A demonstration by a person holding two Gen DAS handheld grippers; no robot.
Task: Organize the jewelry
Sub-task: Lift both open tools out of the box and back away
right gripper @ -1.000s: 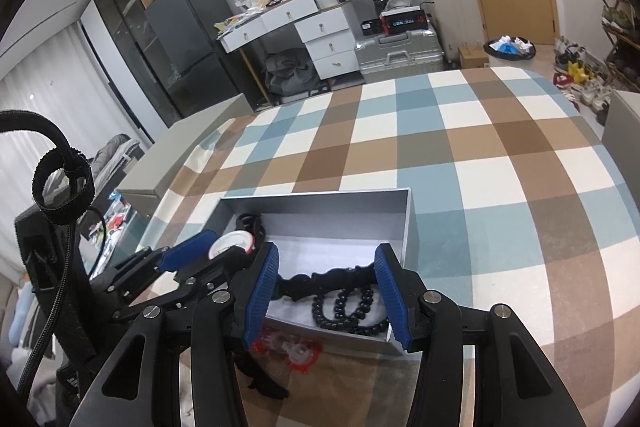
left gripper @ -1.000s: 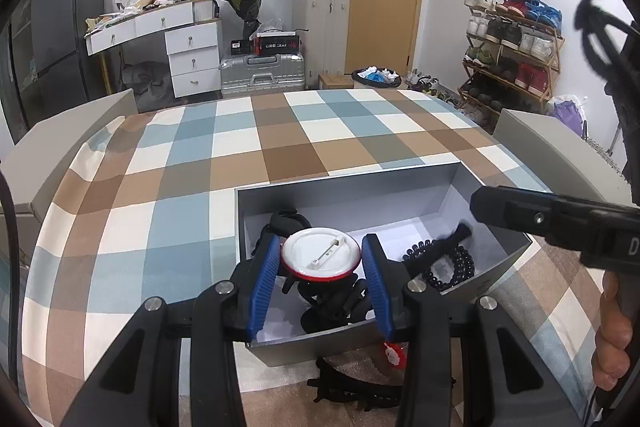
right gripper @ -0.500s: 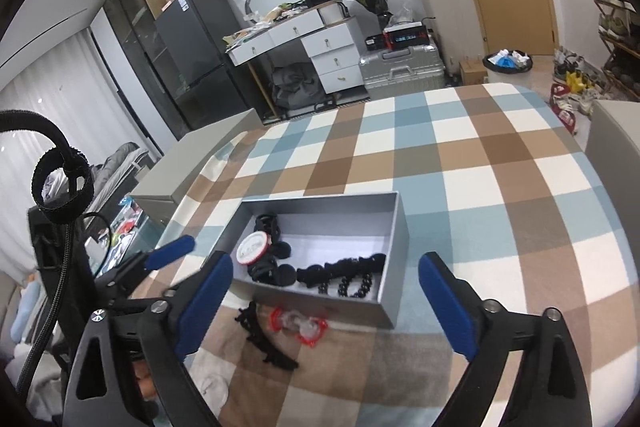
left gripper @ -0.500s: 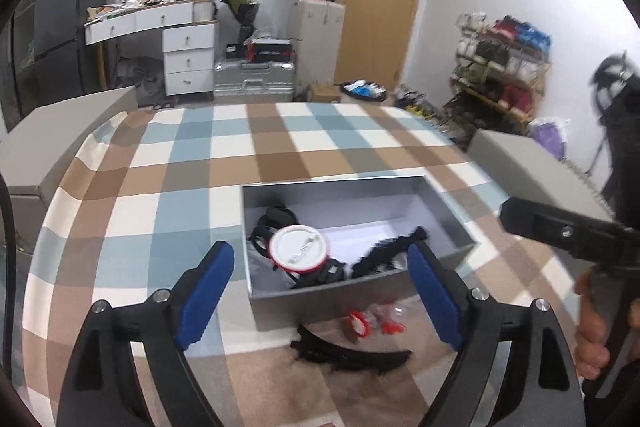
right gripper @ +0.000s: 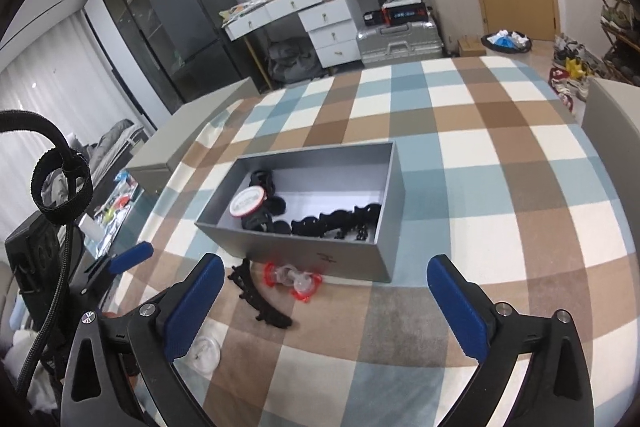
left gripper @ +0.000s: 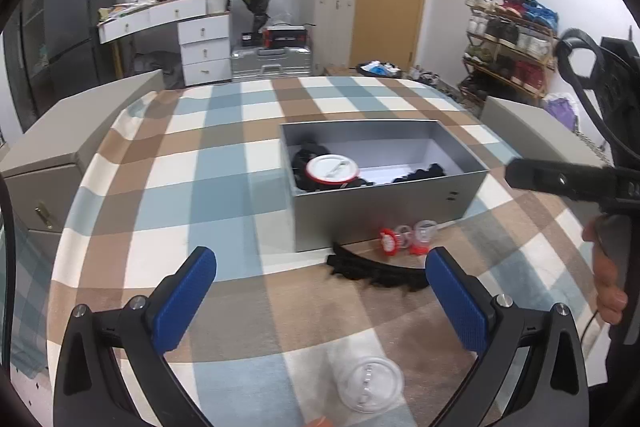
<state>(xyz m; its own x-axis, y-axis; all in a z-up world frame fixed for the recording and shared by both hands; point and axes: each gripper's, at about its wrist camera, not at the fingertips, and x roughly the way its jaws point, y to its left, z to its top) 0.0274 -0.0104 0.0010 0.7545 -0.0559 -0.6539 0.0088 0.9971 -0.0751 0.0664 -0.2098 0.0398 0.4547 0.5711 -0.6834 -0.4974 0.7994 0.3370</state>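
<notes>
Inside the grey box (right gripper: 320, 255) on the checked bed (right gripper: 500, 187) lay the round badge (right gripper: 247, 201) (red-rimmed); both hand-held grippers, left (left gripper: 320, 301) and right (right gripper: 326, 301), had just opened, empty.

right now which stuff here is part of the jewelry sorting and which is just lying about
Part of the job:
- grey box
- round badge and black beads inside it
- black comb clip, on the cloth
- red-and-clear clips, beside the box
- clear lid

Just lying about:
- white desk
- silver suitcase
- shoe rack
</notes>
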